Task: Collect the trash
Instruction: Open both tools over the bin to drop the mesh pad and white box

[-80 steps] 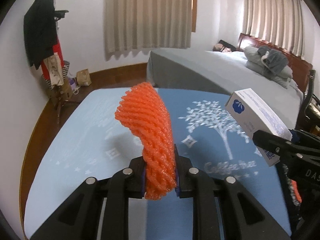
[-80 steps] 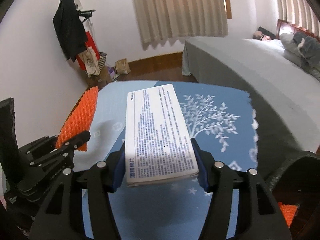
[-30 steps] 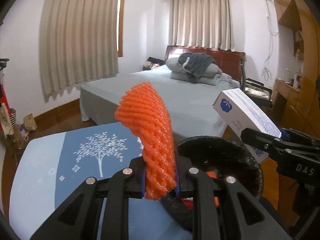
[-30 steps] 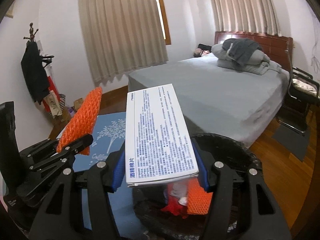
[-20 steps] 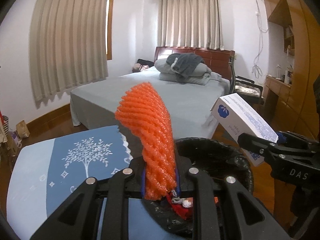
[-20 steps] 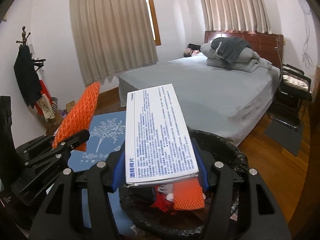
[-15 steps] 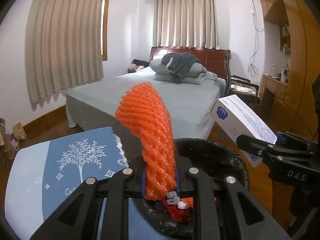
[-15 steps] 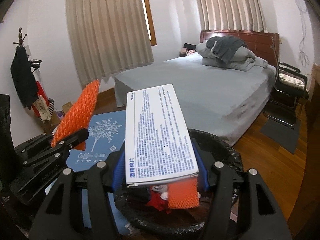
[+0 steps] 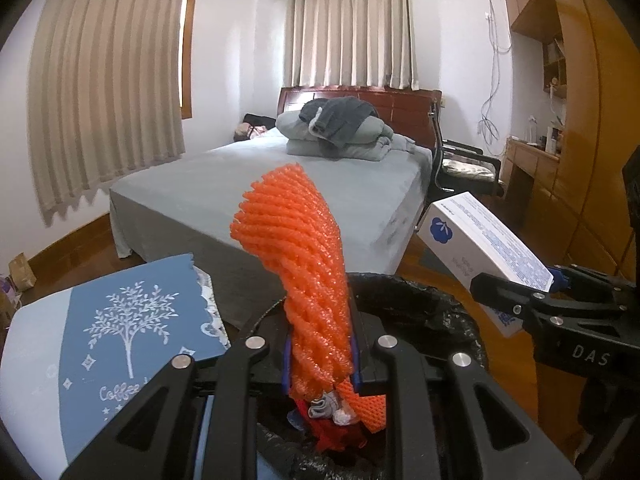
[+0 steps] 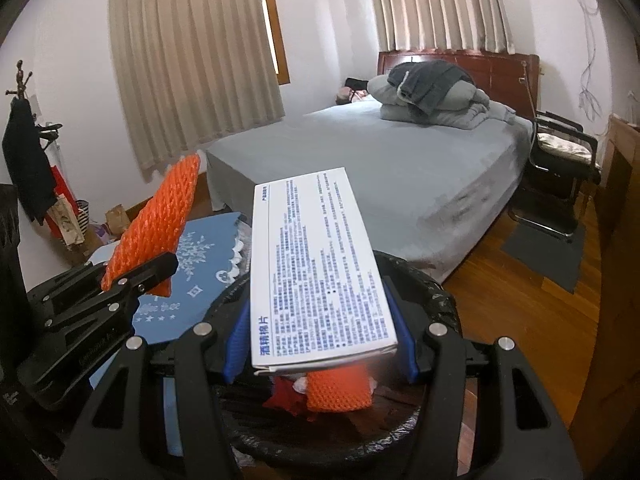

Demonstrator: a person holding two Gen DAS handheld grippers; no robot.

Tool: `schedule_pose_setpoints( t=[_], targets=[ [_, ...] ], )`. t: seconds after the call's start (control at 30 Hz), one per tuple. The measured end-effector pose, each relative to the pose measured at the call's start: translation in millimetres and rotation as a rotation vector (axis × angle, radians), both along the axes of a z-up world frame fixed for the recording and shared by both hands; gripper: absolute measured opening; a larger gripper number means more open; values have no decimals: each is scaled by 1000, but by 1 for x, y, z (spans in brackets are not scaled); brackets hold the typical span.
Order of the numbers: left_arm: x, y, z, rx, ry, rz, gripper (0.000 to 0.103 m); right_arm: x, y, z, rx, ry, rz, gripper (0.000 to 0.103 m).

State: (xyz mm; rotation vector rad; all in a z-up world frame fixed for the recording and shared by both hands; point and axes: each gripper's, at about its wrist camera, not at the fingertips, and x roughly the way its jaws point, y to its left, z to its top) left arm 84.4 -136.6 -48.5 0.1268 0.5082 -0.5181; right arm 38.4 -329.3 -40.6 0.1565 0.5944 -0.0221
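My left gripper [image 9: 320, 364] is shut on an orange foam net sleeve [image 9: 304, 256] that stands up from its pads. The sleeve [image 10: 156, 232] and left gripper also show at the left of the right wrist view. My right gripper [image 10: 320, 344] is shut on a white box with blue print [image 10: 316, 276], also seen at the right as the box [image 9: 480, 252] in the left wrist view. Both grippers hang over a round bin lined with a black bag [image 9: 432, 320], its rim [image 10: 444, 300] just below the box. Inside lie another orange net piece [image 10: 340, 392] and red scraps [image 9: 336, 436].
A low table with a blue tree-print cloth [image 9: 120, 328] stands left of the bin. A grey bed [image 10: 400, 176] with folded bedding lies beyond. A black chair [image 10: 560, 168] and wooden cabinets [image 9: 580, 160] are to the right, on a wooden floor [image 10: 520, 292].
Both grippers have swung from over the table toward the bin, which now sits closer and lower under them. The sleeve and the box stay gripped as before.
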Motion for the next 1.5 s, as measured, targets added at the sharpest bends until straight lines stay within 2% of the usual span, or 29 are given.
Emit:
schedule_pose_setpoints(
  t=[0.4, 0.7, 0.77, 0.83, 0.87, 0.93, 1.03, 1.1, 1.2, 1.33, 1.5],
  targets=[
    [26, -19, -28, 35, 44, -30, 21, 30, -18, -35, 14, 69, -27, 57],
    [40, -34, -42, 51, 76, -53, 22, 49, -23, -49, 13, 97, -28, 57],
    [43, -36, -44, 52, 86, -62, 26, 53, -24, -51, 10, 104, -27, 57],
    [46, -36, -46, 44, 98, -74, 33, 57, -26, -55, 9, 112, -28, 59],
    [47, -35, -47, 41, 101, -73, 40, 58, -27, -56, 7, 115, -30, 59],
    [49, -33, -48, 38, 103, -68, 45, 61, -28, -59, 1, 123, -35, 68],
    [51, -27, -48, 33, 107, -55, 52, 62, -29, -61, -4, 126, -39, 73],
    [52, -20, -47, 26, 107, -42, 62, 61, -29, -62, -7, 126, -44, 80],
    [52, -13, -42, 13, 101, -30, 72, 57, -27, -60, -10, 120, -49, 91],
    [49, -3, -36, 12, 85, -12, 81, 49, -28, -54, 4, 116, -56, 95],
    [39, 20, -22, 14, 52, 37, 94, 38, -23, -38, 6, 95, -52, 96]
  ],
)
